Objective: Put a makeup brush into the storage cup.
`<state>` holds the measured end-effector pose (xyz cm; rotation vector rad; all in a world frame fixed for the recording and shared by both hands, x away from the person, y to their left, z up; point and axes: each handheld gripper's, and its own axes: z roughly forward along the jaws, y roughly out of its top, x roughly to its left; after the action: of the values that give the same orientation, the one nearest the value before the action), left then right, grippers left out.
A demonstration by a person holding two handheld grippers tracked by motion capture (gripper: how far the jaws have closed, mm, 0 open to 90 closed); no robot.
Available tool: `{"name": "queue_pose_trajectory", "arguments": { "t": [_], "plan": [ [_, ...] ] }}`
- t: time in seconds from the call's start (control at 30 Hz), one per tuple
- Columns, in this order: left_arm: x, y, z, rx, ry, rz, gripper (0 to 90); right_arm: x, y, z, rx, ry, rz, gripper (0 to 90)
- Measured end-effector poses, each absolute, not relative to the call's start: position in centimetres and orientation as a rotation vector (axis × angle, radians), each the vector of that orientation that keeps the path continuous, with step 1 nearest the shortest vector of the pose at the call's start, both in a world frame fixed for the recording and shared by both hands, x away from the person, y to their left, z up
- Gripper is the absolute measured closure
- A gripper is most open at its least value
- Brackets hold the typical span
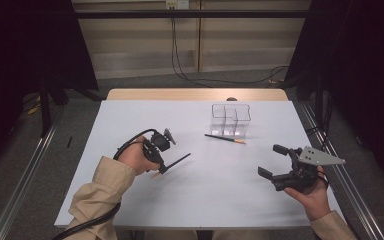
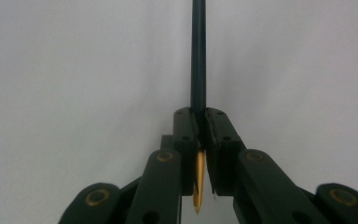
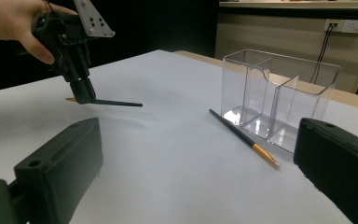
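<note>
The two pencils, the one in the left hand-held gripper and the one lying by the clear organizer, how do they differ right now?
The held pencil is clamped in the left hand-held gripper and lifted off the table; the lying pencil rests flat and untouched. The held pencil is far from the clear organizer; the lying pencil is right in front of it. Both are dark and slim with a tan end.

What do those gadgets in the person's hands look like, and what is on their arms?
Both are black, jointed tools with two blocky fingers. The left gripper trails a thick black cable that loops past the wrist. The right gripper carries a grey three-cornered plate dotted with small holes. Both arms wear tan sleeves.
</note>
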<state>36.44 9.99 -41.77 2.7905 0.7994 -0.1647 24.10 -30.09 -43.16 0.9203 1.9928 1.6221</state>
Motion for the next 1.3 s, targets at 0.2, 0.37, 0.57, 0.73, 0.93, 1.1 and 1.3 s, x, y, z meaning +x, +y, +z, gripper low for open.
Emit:
{"name": "queue_pose_trajectory", "arguments": {
  "t": [0.2,0.37,0.57,0.73,0.93,1.1,1.3],
  "plan": [
    [36.0,8.7,-41.3,2.793,0.729,-0.169,83.5,24.1,-30.0,-43.3,0.923,2.003,1.622,0.7],
    [35.7,7.7,-40.9,2.8,0.658,-0.175,83.6,24.2,-29.8,-43.4,0.916,2.021,1.615,0.7],
    [35.4,6.3,-40.9,2.807,0.581,-0.185,83.5,24.3,-29.9,-43.4,0.925,2.023,1.617,0.7],
    [35.0,5.2,-40.8,2.815,0.506,-0.197,83.5,24.4,-29.6,-43.7,0.926,2.048,1.609,0.7],
    [34.7,4.4,-40.8,2.812,0.478,-0.204,83.5,24.6,-28.7,-43.8,0.899,2.111,1.603,1.1],
    [34.8,4.0,-40.7,2.84,0.433,-0.217,83.5,24.9,-28.0,-43.6,0.874,2.162,1.583,1.1],
    [34.7,3.9,-40.6,2.839,0.42,-0.215,83.5,25.8,-27.2,-43.2,0.85,2.23,1.552,1.9]
  ]
}}
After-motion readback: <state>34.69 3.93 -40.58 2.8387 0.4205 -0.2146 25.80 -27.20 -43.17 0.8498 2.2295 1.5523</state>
